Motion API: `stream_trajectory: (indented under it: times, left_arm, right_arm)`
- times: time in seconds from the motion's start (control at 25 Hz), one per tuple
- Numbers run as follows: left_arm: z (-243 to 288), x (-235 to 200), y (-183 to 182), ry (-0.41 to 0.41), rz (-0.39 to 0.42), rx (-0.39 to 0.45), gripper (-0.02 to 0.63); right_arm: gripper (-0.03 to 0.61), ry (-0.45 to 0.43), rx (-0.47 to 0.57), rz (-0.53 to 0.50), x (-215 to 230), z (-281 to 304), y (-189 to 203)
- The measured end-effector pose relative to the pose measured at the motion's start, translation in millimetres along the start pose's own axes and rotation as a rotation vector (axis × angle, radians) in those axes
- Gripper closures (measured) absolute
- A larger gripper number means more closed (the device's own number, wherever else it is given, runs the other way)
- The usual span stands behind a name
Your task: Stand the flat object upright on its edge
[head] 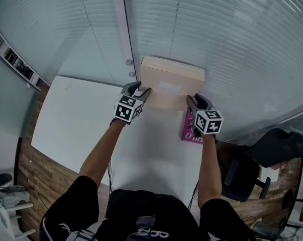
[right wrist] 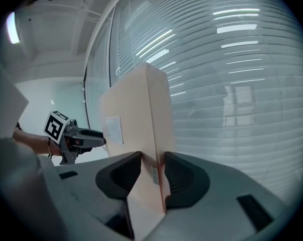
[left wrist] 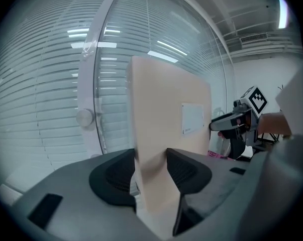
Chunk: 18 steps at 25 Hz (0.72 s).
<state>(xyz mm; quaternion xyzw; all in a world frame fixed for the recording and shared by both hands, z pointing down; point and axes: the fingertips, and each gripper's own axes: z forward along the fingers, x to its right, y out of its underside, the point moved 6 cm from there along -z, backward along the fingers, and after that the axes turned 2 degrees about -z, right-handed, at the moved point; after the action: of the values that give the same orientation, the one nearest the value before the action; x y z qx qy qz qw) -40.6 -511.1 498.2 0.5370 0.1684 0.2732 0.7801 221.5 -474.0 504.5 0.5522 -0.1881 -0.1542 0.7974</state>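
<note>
Box (head: 171,87) is pinched at both side edges by the left gripper (head: 143,93) and right gripper (head: 192,100), upright at the far end of the table (head: 81,119), so it's probably best lowered level, then released together.

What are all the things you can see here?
box: one, pale beige, held upright at the table's far end, near the blinds
label: one, white, on the box's face
table: one, white, under the arms
book: one, pink, flat on the table by the right gripper
blinds: grey-white, behind the box
chair: one, black, on the right
floor: brown wood, around the table
left gripper: one, black, with a marker cube; fingers pinch the box's left edge
right gripper: one, black, with a marker cube; pinches the box's right edge
arms: two, bare below black sleeves
</note>
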Motion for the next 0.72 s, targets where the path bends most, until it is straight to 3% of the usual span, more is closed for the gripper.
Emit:
stream_trajectory:
  times: [0.72]
  left_arm:
    - [30.6, 0.0, 7.6, -0.016, 0.010, -0.016, 0.396]
  right_arm:
    - [0.417, 0.025, -0.017, 0.012, 22.4, 15.1, 8.9]
